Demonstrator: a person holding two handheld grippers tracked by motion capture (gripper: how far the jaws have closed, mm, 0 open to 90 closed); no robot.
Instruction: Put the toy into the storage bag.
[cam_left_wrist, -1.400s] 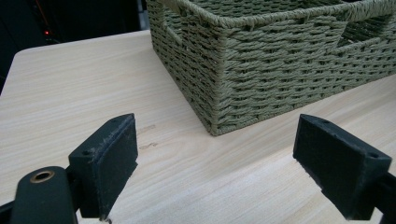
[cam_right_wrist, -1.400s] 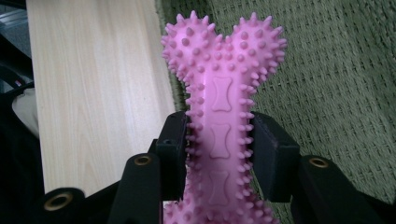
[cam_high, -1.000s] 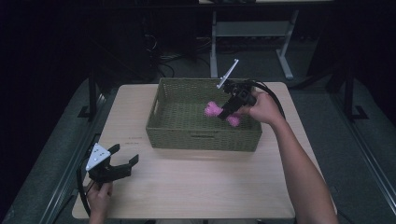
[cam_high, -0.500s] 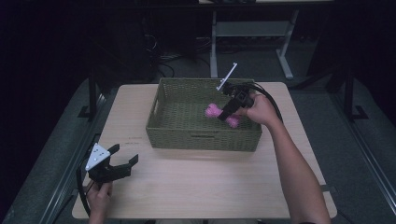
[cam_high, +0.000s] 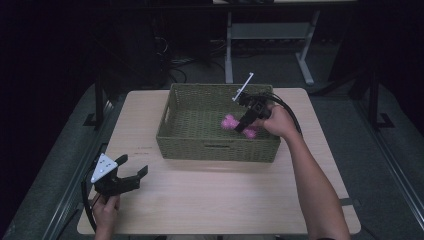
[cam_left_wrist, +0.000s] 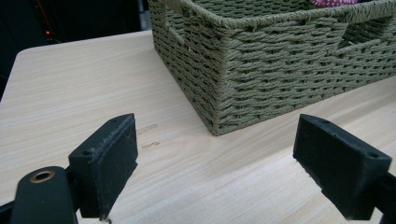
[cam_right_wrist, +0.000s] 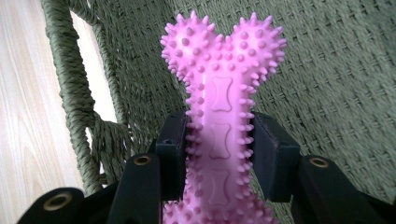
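One pink spiked bone toy (cam_right_wrist: 219, 107) clamped at mid-shaft between right gripper (cam_high: 246, 121) pads (cam_right_wrist: 271, 149); long axis runs straight out along jaws, far knobbed end pointing toward woven basket floor. Location: inside green wicker basket (cam_high: 215, 150), near its right wall, toy held just above floor, contact not discernible. Likely next: lower, release. Left gripper (cam_high: 131, 175) at table (cam_high: 225, 200) front-left corner, jaws wide apart, nothing between, well apart from basket. Right hand nearer by far.
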